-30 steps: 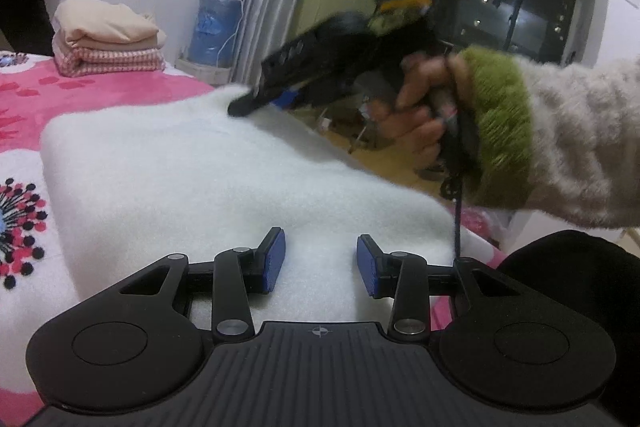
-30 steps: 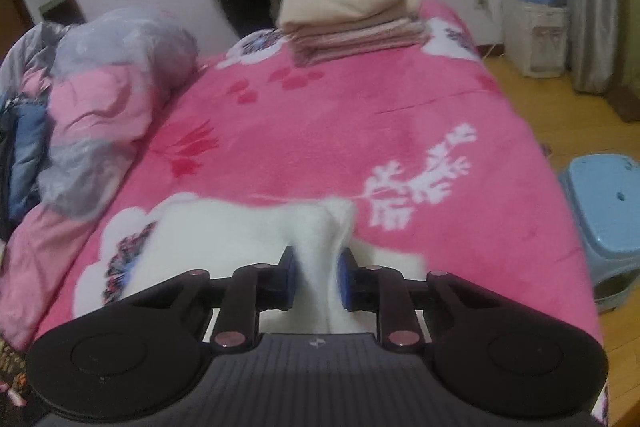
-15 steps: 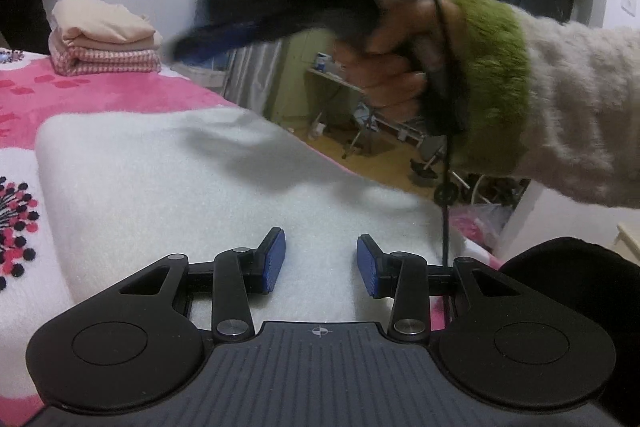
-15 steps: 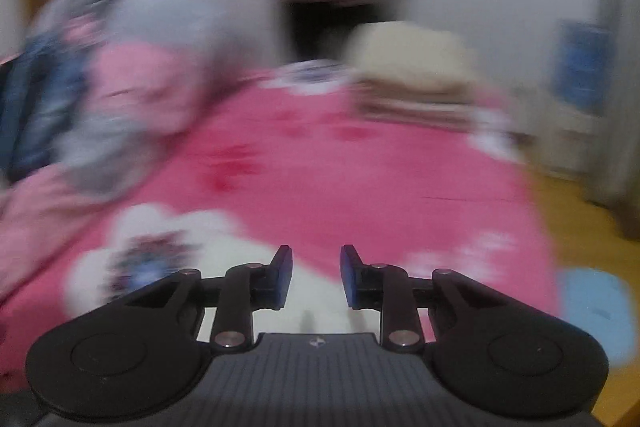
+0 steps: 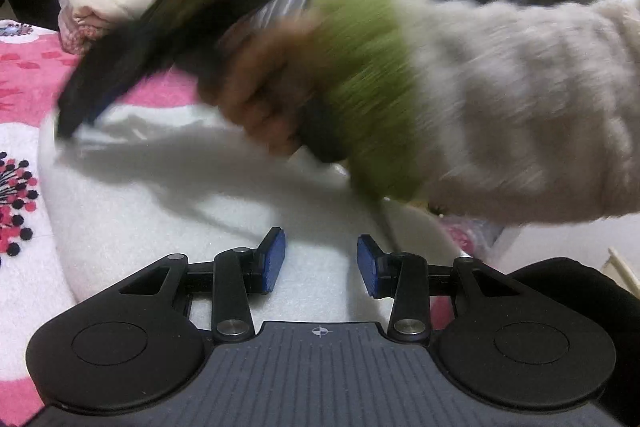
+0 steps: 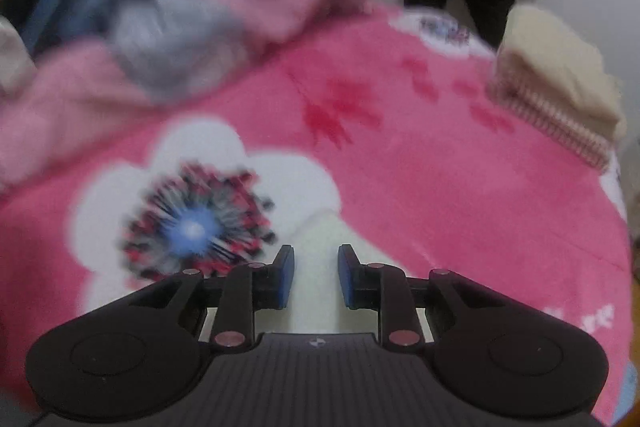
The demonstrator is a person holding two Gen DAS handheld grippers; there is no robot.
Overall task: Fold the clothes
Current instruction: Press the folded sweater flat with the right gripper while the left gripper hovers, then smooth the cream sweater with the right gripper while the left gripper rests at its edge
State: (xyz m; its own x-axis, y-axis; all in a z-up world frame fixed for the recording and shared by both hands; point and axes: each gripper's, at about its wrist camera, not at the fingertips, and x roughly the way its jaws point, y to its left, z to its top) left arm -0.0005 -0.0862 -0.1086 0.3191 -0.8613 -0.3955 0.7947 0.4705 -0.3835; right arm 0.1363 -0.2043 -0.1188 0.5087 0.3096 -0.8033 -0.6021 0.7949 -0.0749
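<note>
I saw a white garment (image 5: pixel 168 195) on the pink floral blanket (image 6: pixel 420 163); both my left gripper (image 5: pixel 321 263) and right gripper (image 6: pixel 316 277) stood spread, pinching nothing.

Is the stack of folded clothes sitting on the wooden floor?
No, the stack of folded clothes rests on the pink floral blanket at the far edge of the bed.

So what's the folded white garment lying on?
The white garment lies on a pink blanket with white flower prints, which shows around it in both views. What the blanket covers, and the patch directly beneath the garment, cannot be seen.
</note>
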